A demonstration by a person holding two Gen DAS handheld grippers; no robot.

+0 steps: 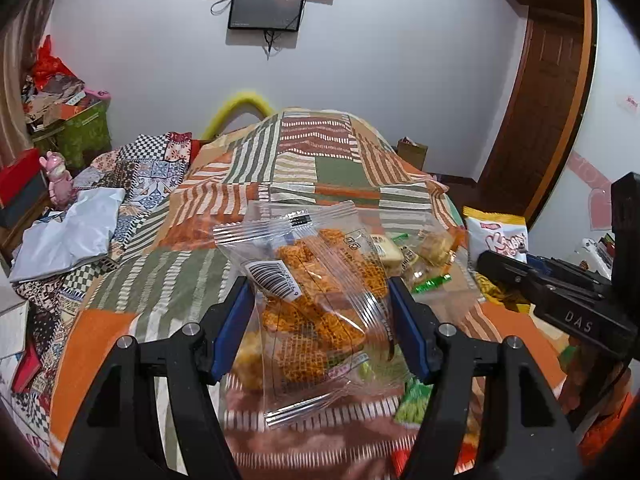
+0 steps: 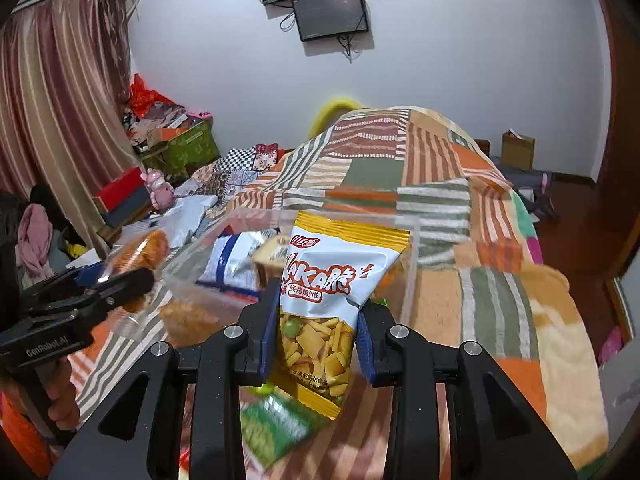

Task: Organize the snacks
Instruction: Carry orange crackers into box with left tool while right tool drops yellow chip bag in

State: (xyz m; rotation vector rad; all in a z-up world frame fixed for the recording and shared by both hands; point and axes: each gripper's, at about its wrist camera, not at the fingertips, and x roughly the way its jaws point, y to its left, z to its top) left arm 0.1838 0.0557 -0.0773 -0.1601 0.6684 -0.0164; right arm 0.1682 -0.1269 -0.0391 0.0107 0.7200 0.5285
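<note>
My left gripper point(image 1: 320, 300) is shut on a clear packet of orange lattice crisps point(image 1: 308, 300) and holds it above the bed. In the right wrist view this gripper point(image 2: 120, 276) and its crisps point(image 2: 140, 252) are at the left, beside a clear plastic box point(image 2: 192, 276). My right gripper point(image 2: 316, 320) is shut on a white and yellow snack bag point(image 2: 332, 276) and holds it upright in front of the box. In the left wrist view the right gripper point(image 1: 492, 264) and its bag point(image 1: 496, 236) are at the right. The box point(image 1: 440, 224) holds several snack packets.
A patchwork blanket in orange, green and white point(image 2: 460, 208) covers the bed. Green snack packets point(image 2: 276, 428) lie on it below my right gripper. Clutter, boxes and a pink toy point(image 2: 160, 188) stand at the left by the curtain. A wooden door point(image 1: 540, 100) is at the right.
</note>
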